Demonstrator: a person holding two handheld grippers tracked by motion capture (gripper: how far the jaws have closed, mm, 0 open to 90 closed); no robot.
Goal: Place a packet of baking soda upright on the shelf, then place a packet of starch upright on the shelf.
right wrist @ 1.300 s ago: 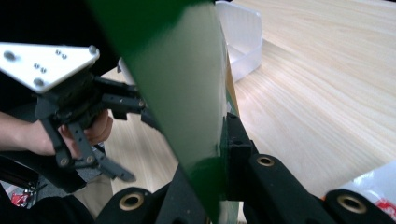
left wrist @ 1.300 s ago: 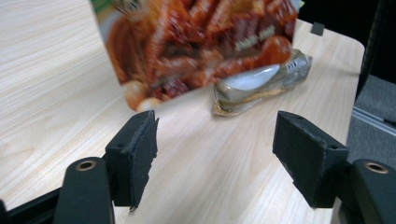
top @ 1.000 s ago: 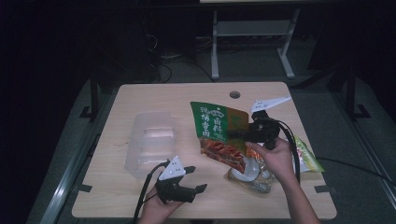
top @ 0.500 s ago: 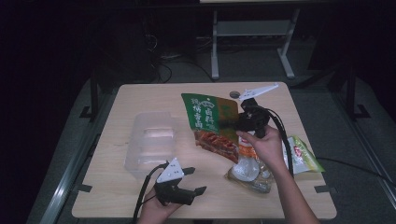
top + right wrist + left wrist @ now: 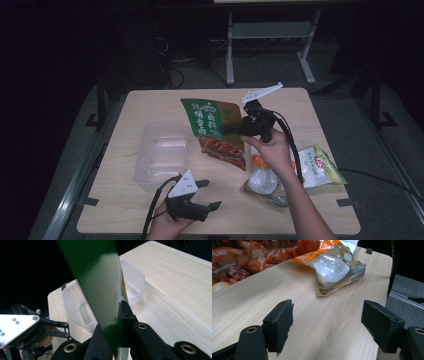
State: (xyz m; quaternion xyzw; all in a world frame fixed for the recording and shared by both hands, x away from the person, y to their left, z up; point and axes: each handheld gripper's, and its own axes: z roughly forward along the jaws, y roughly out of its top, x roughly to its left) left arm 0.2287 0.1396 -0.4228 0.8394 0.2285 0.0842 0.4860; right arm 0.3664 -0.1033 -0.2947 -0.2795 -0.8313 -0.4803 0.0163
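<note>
A green snack bag (image 5: 214, 128) with a red food picture hangs upright above the middle of the table. My right gripper (image 5: 239, 129) is shut on the bag's right edge. In the right gripper view the glossy green bag (image 5: 100, 290) stands edge-on between the closed jaws. My left gripper (image 5: 206, 195) rests near the front edge of the table, open with nothing between its pads (image 5: 279, 323). A clear plastic container (image 5: 162, 155) sits left of the bag, and it appears behind the bag in the right gripper view (image 5: 82, 307).
A clear-and-brown packet (image 5: 265, 185) lies under the right forearm, also ahead of the left jaws (image 5: 334, 267). A green-and-white packet (image 5: 320, 165) lies at the right edge. The table (image 5: 150, 107) is pale wood, with dark floor around it.
The right gripper has carried the green bag leftward and a little higher, nearer the clear container. The left gripper has stayed put.
</note>
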